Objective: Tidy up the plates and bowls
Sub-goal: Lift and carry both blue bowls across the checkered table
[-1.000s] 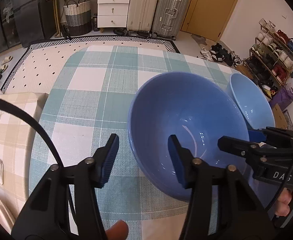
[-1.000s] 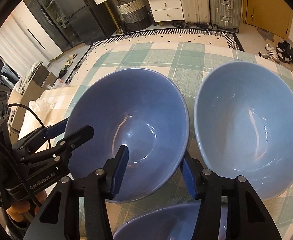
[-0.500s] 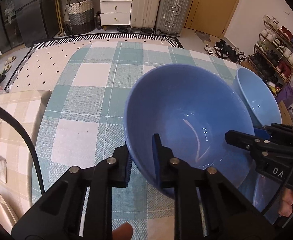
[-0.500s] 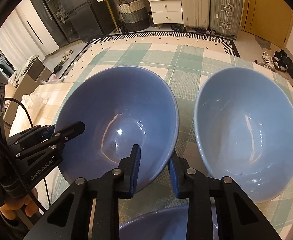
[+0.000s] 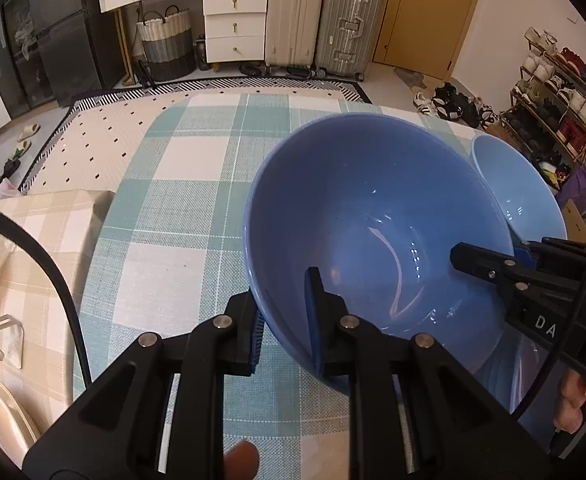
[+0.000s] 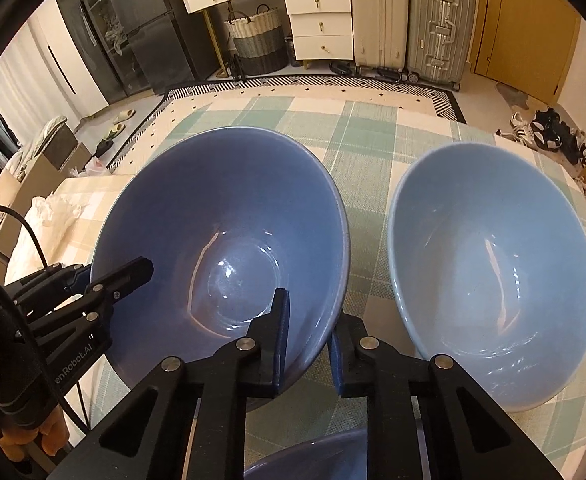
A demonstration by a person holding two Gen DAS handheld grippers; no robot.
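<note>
A dark blue bowl is held over the green checked tablecloth. My left gripper is shut on its near rim, one finger inside and one outside. My right gripper is shut on the opposite rim of the same bowl; it shows at the right in the left wrist view. A light blue bowl stands on the table right of it. The rim of a third blue bowl shows at the bottom of the right wrist view.
A cream plate lies at the lower left on a beige checked surface. Beyond the table edge are a patterned rug, drawers, suitcases and a shoe rack.
Both grippers went from open around the dark blue bowl's rim to shut on it. The bowl has risen slightly and tilted.
</note>
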